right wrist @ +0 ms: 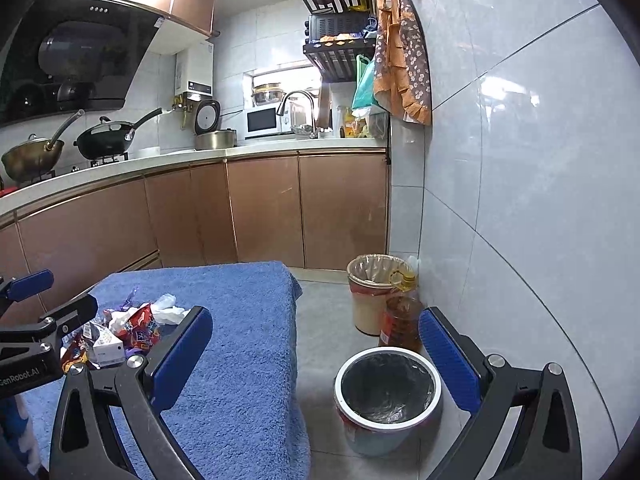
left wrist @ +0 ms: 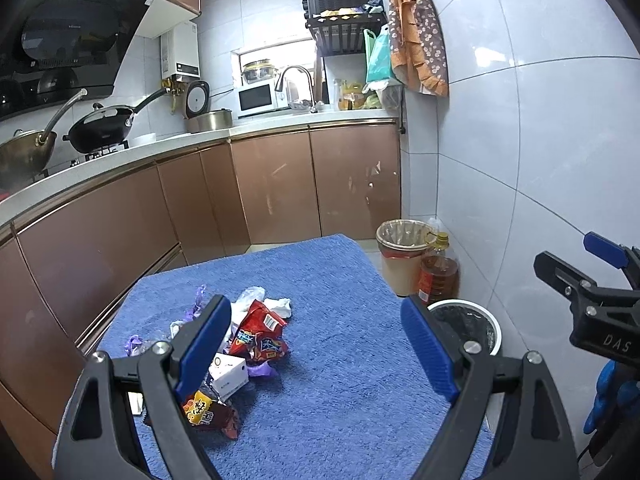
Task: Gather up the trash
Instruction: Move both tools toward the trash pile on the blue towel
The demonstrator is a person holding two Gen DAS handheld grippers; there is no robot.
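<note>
A heap of trash lies on the blue towel-covered table (left wrist: 340,360): a red snack bag (left wrist: 260,332), a small white box (left wrist: 229,374), crumpled white tissue (left wrist: 276,306), purple wrappers (left wrist: 134,344) and a brown-orange packet (left wrist: 208,414). My left gripper (left wrist: 316,344) hovers open over the table, its left finger just in front of the heap, nothing held. My right gripper (right wrist: 316,356) is open and empty, above the table's right edge and a white-rimmed bin (right wrist: 388,392) with a black liner on the floor. The heap (right wrist: 132,328) also shows in the right wrist view.
A second bin (right wrist: 372,292) with a clear liner and an oil bottle (right wrist: 402,320) stand by the tiled wall. Brown cabinets (left wrist: 240,200) and a counter with woks run along the left and back. Grey floor lies between table and wall.
</note>
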